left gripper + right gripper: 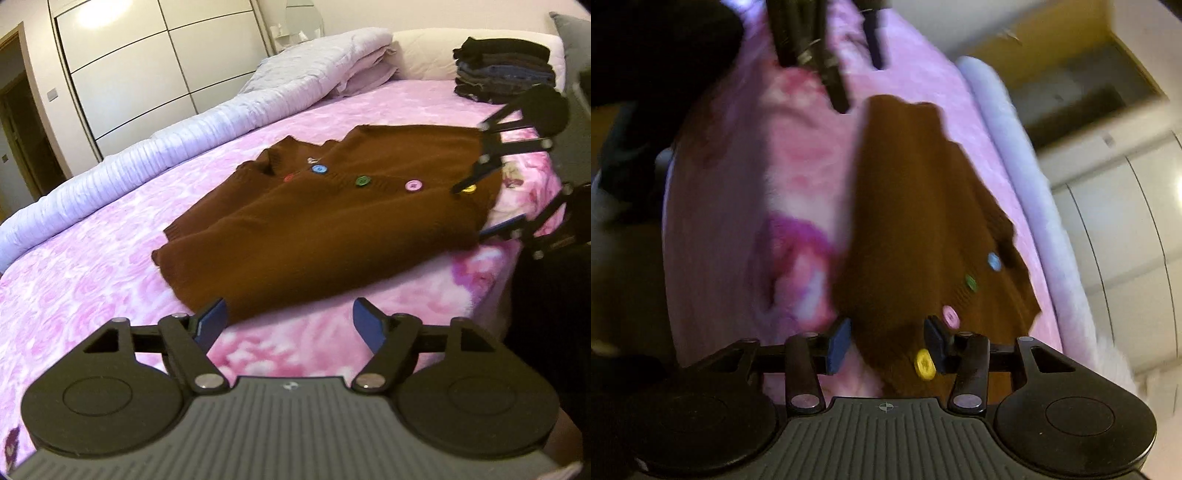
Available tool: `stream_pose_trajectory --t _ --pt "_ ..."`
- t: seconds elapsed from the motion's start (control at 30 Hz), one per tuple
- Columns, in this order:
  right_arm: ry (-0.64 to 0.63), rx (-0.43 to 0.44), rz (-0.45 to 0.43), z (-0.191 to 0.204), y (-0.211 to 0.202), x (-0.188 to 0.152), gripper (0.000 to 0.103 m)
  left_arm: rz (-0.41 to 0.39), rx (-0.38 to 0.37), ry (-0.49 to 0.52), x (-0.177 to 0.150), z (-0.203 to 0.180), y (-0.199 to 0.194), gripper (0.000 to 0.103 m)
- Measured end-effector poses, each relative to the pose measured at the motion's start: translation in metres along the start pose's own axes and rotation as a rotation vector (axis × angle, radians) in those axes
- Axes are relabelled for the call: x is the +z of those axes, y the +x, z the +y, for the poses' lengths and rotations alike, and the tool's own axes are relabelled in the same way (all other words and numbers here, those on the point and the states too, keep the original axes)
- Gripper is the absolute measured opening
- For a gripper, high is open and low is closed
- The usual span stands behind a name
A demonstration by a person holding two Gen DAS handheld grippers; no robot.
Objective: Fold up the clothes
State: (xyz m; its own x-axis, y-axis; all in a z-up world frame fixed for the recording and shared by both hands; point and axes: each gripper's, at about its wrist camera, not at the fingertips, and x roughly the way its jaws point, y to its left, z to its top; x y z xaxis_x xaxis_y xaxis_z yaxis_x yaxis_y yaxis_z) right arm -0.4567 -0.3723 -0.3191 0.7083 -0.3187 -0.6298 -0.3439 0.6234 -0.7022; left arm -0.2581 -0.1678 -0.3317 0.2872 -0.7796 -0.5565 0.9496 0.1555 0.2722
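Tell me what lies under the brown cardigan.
The brown cardigan lies flat on a pink floral blanket covering the bed. Whatever sits beneath its folded layers is hidden.

Your left view is bright, with lamp glare on the wardrobe (pixel 122 70); your right view is motion-blurred, fisheye-bent at the edges.
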Motion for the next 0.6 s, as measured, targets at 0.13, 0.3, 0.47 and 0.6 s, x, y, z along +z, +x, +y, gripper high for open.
stream_pose_trajectory --t 0.13,0.3,0.47,0.6 --pt "0.200 0.104 -0.052 -0.032 0.010 0.010 0.012 -0.013 -0.029 0.006 0.000 -0.010 0.002 0.075" --pt "0.652 0.190 -0.158 -0.106 0.004 0.004 0.009 -0.071 -0.048 0.074 0.010 -0.034 0.004 0.078" --pt "0.974 0.303 -0.216 -0.176 0.008 -0.007 0.009 -0.130 0.012 0.192 0.029 -0.057 0.022 0.079" --pt "1.155 0.374 -0.229 -0.217 0.020 -0.019 0.009 -0.150 0.077 0.308 0.045 -0.068 0.047 0.079"
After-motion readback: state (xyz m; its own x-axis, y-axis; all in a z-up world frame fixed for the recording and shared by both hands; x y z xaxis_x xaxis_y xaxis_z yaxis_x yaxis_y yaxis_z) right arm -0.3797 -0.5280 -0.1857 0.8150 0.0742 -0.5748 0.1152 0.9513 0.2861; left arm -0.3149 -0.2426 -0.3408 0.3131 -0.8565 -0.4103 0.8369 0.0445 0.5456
